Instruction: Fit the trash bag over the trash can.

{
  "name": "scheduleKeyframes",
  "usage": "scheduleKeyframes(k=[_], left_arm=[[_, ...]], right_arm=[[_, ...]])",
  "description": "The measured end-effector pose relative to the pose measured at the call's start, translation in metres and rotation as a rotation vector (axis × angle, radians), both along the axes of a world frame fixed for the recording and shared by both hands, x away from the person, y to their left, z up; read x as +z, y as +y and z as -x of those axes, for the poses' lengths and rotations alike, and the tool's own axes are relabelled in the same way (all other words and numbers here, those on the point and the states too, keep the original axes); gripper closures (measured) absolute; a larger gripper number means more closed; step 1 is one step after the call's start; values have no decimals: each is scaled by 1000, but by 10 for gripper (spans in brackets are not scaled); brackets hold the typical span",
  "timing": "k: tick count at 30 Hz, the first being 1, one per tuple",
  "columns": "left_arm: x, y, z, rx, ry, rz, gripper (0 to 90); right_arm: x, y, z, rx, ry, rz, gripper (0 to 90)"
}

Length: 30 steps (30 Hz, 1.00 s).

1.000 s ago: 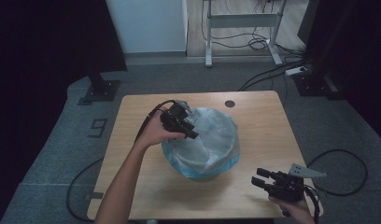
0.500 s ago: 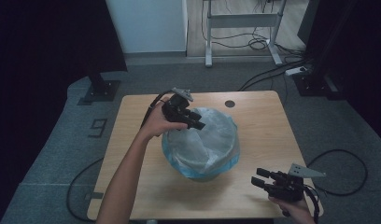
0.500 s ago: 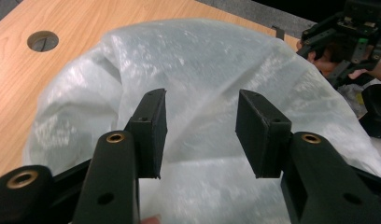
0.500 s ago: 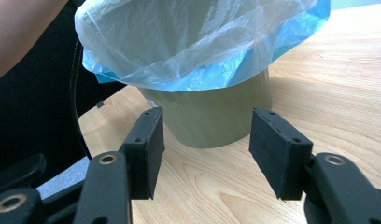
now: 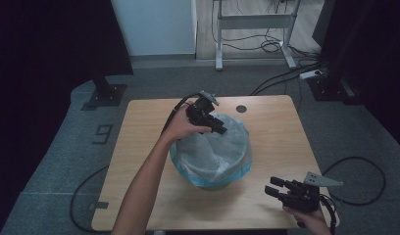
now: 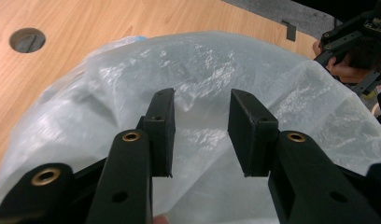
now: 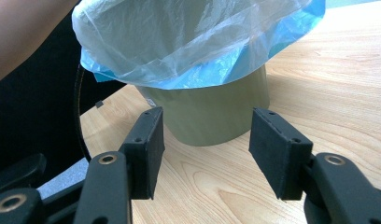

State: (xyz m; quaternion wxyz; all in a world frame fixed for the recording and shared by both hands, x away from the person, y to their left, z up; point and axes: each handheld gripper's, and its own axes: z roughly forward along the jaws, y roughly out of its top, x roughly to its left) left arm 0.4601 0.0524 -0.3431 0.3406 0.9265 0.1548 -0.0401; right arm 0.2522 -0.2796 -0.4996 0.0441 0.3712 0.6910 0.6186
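Observation:
An olive-green bin [image 7: 212, 112] stands at the middle of the wooden table [image 5: 139, 147], lined with a clear-and-blue plastic bag [image 5: 212, 152] whose edge folds down over the rim. My left gripper [image 5: 220, 128] hovers over the bin's far rim. In the left gripper view its jaws [image 6: 200, 100] stand apart above the crinkled bag [image 6: 226, 60]; they have just been closing, and nothing is pinched between them. My right gripper [image 5: 272, 186] rests near the table's front right corner, open, and faces the bin; its pads [image 7: 149, 144] are empty.
A round cable hole [image 5: 241, 108] sits in the tabletop behind the bin. The table's front edge runs close under the right hand. Cables [image 5: 355, 186] trail on the floor to the right, and a desk frame [image 5: 252, 22] stands behind.
The left hand has carried its gripper to the right along the bin's far rim, and its jaws stand a little narrower. The right gripper has kept still.

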Motion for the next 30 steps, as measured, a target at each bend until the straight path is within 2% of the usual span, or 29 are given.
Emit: scheduleKeyframes(k=[8, 13, 16, 22, 26, 30], left_arm=[[-10, -26, 1, -27, 3, -73, 607], [-18, -37, 4, -53, -6, -144, 596], [-17, -37, 5, -54, -8, -140, 588], [-7, -27, 12, -56, -24, -104, 565], [-1, -20, 24, -72, -36, -76, 558], [-3, -16, 38, -114, -32, -91, 548]], right_arm=[[0, 3, -1, 6, -1, 8, 442], [0, 2, 0, 7, -2, 9, 441], [0, 2, 0, 6, -4, 8, 442], [0, 2, 0, 3, -4, 8, 442], [0, 2, 0, 3, -2, 8, 441], [-1, 3, 0, 5, 1, 9, 441]])
